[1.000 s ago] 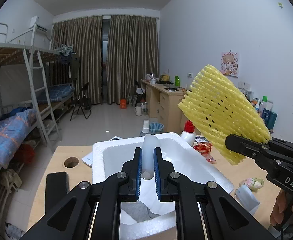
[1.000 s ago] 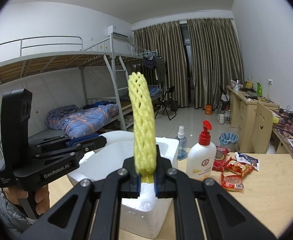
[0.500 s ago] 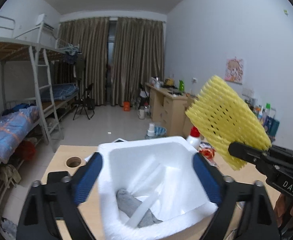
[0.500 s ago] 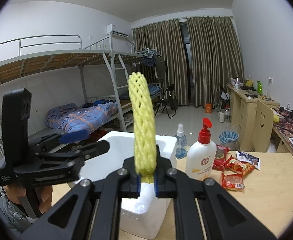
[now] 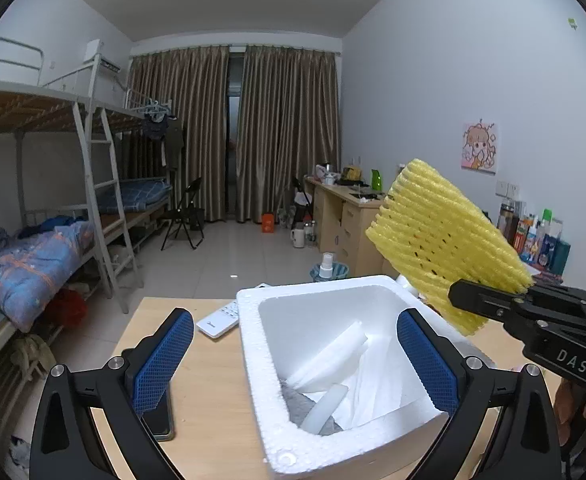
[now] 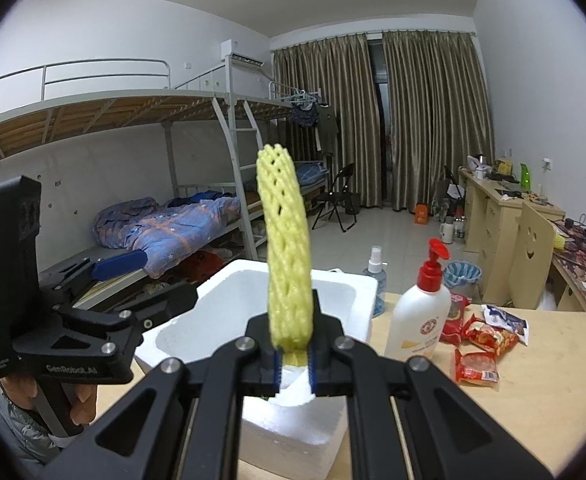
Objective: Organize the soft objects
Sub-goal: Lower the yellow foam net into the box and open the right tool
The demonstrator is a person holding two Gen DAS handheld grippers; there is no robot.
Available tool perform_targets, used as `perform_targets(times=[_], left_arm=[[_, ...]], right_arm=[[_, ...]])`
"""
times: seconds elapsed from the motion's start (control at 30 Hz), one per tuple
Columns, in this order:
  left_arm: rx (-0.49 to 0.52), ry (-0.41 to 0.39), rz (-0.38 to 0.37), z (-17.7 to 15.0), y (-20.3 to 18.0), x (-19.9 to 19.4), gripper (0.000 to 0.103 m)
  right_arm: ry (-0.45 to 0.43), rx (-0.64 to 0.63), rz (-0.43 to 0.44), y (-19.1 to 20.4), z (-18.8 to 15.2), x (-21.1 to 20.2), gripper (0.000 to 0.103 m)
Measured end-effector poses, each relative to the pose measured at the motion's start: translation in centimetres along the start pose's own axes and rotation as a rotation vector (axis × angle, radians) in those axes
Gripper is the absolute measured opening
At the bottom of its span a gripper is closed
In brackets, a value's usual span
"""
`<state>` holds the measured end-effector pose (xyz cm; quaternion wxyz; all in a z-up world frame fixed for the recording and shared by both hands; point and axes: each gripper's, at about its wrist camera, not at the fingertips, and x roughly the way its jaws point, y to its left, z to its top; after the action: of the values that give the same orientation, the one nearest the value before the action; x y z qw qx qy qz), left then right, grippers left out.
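Blue-padded fingers (image 5: 165, 360) of the left gripper (image 5: 295, 364) stand spread wide and hold nothing, one to either side of the white rectangular polystyrene box (image 5: 253, 344), above its near end. Within the box lie white foam pieces (image 5: 329, 360), a sheet of white paper (image 5: 381, 384) and a patch of grey fabric (image 5: 299, 402). The right gripper (image 6: 295, 362) is closed on the lower end of a yellow foam net sleeve (image 6: 287, 248), which rises upright above the box's right rim. The box rests on a light wooden table (image 5: 205, 392). A white remote control (image 5: 217, 322) lies just beside the box, toward the table's far left edge. At the table's far right stand a white pump bottle with a red top (image 6: 421, 320) and a clear spray bottle (image 6: 375, 280), with red snack packets (image 6: 479, 346) beside them.
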<state>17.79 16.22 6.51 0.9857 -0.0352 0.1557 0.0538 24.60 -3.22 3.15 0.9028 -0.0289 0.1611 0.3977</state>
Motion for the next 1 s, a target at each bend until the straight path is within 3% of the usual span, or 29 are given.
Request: perform_targets(times=[0.37,0.43,0.6,1.0], left_arm=[[-0.044,-0.004,-0.020,-1.1,0.7,0.0,0.102],[-0.047,-0.004,-0.022,-1.2,0.7,0.1,0.102],[-0.050,0.016,-0.020,-1.7,0.6,0.6,0.102],[-0.068,0.020,-0.026,-1.9,0.5,0.6,0.102]], right_arm=[[0.034,0.028,0.023,-0.3,-0.4,1.7,0.013],[0.041,0.037,0.036,-0.3,-0.4,1.9,0.017],[0.049,0.037,0.052,0.2,-0.6,2.2,0.051],[0.023,0.066,0.054,-0.2,-1.0,1.5,0.059]])
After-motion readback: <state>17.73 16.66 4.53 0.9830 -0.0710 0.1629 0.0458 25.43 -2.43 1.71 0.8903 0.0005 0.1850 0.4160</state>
